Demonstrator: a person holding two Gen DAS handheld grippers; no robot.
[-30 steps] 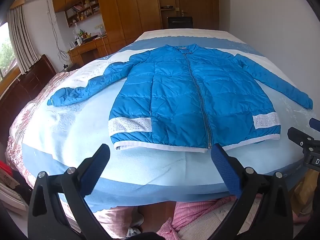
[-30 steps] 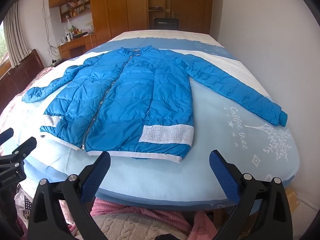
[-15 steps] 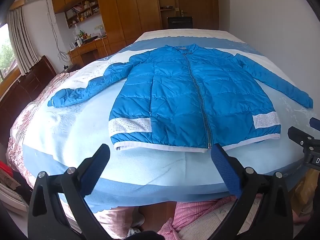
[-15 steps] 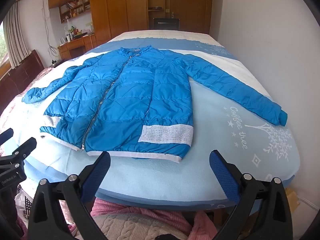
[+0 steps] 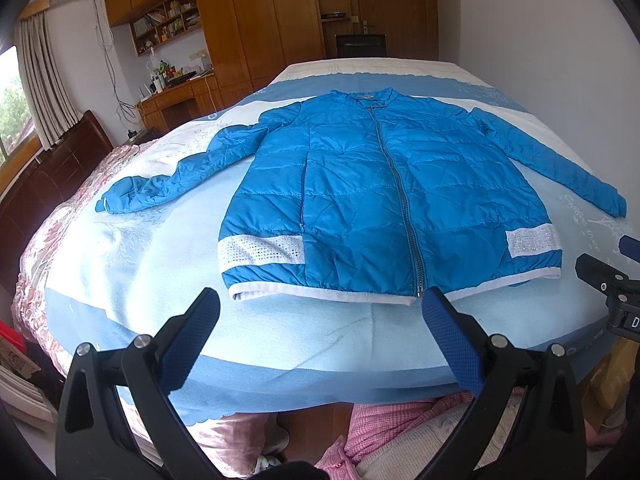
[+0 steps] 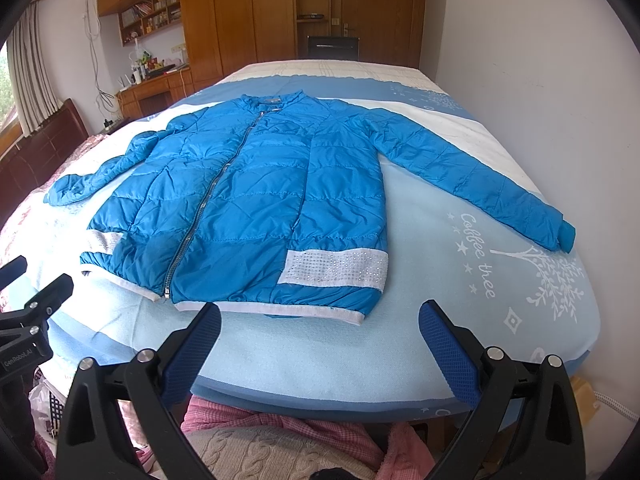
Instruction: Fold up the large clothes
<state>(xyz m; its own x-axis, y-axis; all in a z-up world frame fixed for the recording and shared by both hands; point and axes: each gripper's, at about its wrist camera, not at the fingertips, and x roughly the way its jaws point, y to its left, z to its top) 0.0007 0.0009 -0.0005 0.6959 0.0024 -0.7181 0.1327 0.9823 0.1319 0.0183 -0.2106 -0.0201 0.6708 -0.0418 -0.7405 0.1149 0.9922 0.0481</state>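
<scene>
A blue quilted jacket (image 5: 384, 196) lies flat and zipped, front up, on the bed, with both sleeves spread out to the sides. It has a white hem and white sparkly patches near the bottom. It also shows in the right wrist view (image 6: 256, 208). My left gripper (image 5: 320, 320) is open and empty, held just short of the hem near the bed's foot. My right gripper (image 6: 320, 324) is open and empty, also short of the hem. Each gripper shows at the edge of the other's view.
The bed (image 5: 120, 280) has a light blue cover with a printed tree and text (image 6: 552, 280). Pink and knitted clothes (image 6: 256, 448) lie below the foot edge. A white wall (image 6: 540, 60) runs along the right side. A wooden desk (image 5: 180, 96) and wardrobes stand at the back left.
Both grippers have edged slightly towards the bed. The jacket has not moved.
</scene>
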